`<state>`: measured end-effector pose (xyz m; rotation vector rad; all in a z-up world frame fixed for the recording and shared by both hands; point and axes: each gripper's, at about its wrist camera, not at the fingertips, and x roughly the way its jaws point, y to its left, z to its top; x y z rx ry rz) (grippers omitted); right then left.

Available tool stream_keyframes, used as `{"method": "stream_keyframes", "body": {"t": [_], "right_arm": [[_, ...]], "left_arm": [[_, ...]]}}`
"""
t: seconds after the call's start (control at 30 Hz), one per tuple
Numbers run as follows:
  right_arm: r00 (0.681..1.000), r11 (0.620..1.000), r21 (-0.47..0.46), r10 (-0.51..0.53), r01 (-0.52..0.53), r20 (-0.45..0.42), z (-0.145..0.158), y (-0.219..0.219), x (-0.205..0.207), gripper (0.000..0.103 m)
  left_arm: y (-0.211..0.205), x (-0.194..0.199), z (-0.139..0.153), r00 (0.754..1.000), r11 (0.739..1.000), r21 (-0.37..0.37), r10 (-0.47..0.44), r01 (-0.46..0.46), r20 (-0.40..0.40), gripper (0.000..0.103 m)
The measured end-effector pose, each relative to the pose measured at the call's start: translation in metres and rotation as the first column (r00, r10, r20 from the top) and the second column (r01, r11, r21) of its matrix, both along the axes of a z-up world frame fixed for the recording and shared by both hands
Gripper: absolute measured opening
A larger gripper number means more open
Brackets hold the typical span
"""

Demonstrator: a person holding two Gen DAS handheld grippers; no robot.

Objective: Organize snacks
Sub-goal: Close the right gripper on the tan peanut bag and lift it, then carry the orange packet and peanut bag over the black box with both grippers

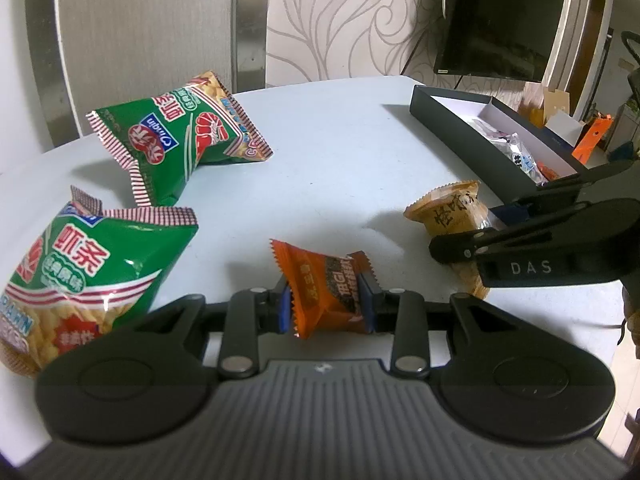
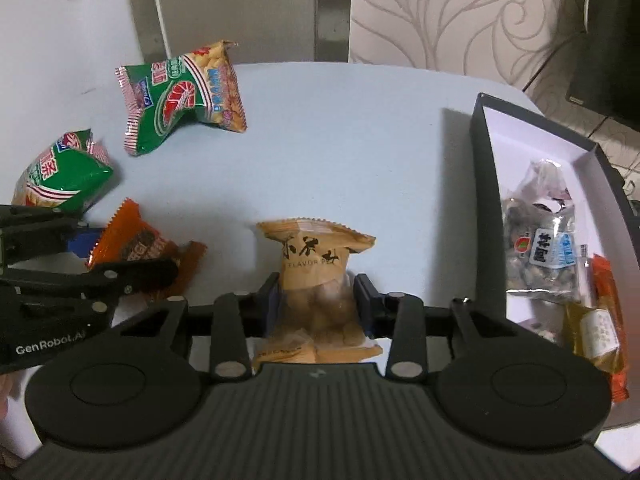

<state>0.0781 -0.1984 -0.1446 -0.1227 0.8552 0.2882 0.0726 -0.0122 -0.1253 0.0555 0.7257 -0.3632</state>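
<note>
An orange snack packet (image 1: 316,280) sits between the blue pads of my left gripper (image 1: 328,300), which is shut on it just above the pale blue table (image 1: 340,160). My right gripper (image 2: 316,300) is shut on a tan snack packet (image 2: 316,256) standing upright, with both pads pressed against its sides. The right wrist view shows the left gripper (image 2: 116,258) at the left, holding the orange packet (image 2: 136,240). In the left wrist view the right gripper (image 1: 480,228) reaches in from the right around the tan packet (image 1: 448,208).
Two green prawn-cracker bags (image 1: 180,140) (image 1: 80,272) lie on the left of the table. A black box (image 2: 484,200) with a white inside stands at the right and holds a silver packet (image 2: 540,248) and orange and gold packets (image 2: 600,320). A chair back (image 1: 140,40) and a dark screen (image 1: 500,20) stand behind the table.
</note>
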Motion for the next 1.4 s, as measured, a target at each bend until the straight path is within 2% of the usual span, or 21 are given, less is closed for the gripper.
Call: {"method": "stream_keyframes", "body": {"t": [0.3,0.87,1.4], "right_arm": [[0.999,0.998,0.056,0.038,-0.037,-0.019,0.006,-0.001,-0.019,0.042],[0.999,0.990,0.136,0.016,-0.023,0.052,0.047,-0.012,-0.034,0.042],[0.996,0.986,0.166,-0.016,0.001,0.087,0.068,-0.038,-0.033,0.042]], "left_arm": [[0.001,0.002,0.000,1.000,1.000,0.002,0.007,-0.007,0.014,0.036],[-0.005,0.014,0.012,0.999,1.000,-0.004,0.018,-0.018,0.043,0.036],[-0.039,0.035,0.027,0.997,0.999,-0.016,-0.027,0.029,0.072,0.036]]}}
